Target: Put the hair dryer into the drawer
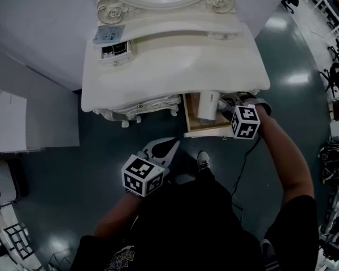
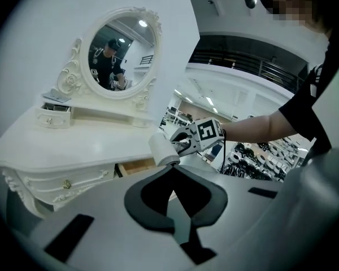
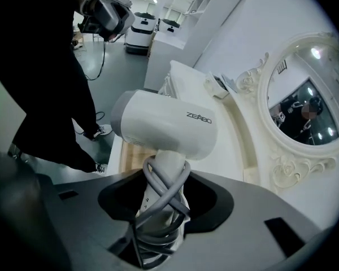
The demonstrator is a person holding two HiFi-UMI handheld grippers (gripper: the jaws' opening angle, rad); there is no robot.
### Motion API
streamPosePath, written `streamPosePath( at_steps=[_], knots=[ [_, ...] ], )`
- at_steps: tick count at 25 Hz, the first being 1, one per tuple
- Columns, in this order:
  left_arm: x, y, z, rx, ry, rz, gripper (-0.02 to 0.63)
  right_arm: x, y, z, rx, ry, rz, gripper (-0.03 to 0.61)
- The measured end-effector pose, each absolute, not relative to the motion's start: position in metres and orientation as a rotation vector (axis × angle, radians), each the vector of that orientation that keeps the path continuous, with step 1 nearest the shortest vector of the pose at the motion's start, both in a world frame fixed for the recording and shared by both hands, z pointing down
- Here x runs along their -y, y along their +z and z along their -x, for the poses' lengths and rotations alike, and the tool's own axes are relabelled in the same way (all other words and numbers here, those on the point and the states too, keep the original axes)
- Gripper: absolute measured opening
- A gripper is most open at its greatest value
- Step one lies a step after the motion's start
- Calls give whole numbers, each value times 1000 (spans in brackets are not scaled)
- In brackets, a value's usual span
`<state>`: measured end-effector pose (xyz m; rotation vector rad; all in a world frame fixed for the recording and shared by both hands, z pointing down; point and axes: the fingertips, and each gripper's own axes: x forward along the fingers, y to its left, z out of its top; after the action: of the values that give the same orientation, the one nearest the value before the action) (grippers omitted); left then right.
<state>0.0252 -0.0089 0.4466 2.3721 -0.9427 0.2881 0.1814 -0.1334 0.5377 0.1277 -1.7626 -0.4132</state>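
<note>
**Head view:** Your right tongs (image 1: 230,109) hold the dryer (image 1: 207,105) over the open drawer (image 1: 199,131), which juts out under the right end of the counter (image 1: 158,61). Lower the dryer lengthwise, clear of the counter edge. Let go only once it rests on the drawer floor. Your left tongs (image 1: 170,147) hang well apart from it. The back of the drawer is hidden under the counter.

**Left gripper view:** These tongs are closed tip to tip on nothing, so have them ready for the drawer front. Only a sliver of the drawer's wood shows.

**Right gripper view:** The jaws clamp the handle, with the cord (image 3: 165,180) wound round it. See that the loops go in too. The dryer's body blocks most of the drawer, so its depth is hard to judge.
</note>
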Motion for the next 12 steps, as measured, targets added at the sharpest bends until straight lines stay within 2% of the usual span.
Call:
streamPosePath(
  at_steps=[5, 12],
  knots=[
    [17, 454, -71, 996, 294, -2312, 3, 137, 570, -204, 1790, -418, 1, 207],
    [26, 480, -100, 1085, 284, -2214, 3, 146, 621, -219, 1815, -395, 118, 207]
  ],
)
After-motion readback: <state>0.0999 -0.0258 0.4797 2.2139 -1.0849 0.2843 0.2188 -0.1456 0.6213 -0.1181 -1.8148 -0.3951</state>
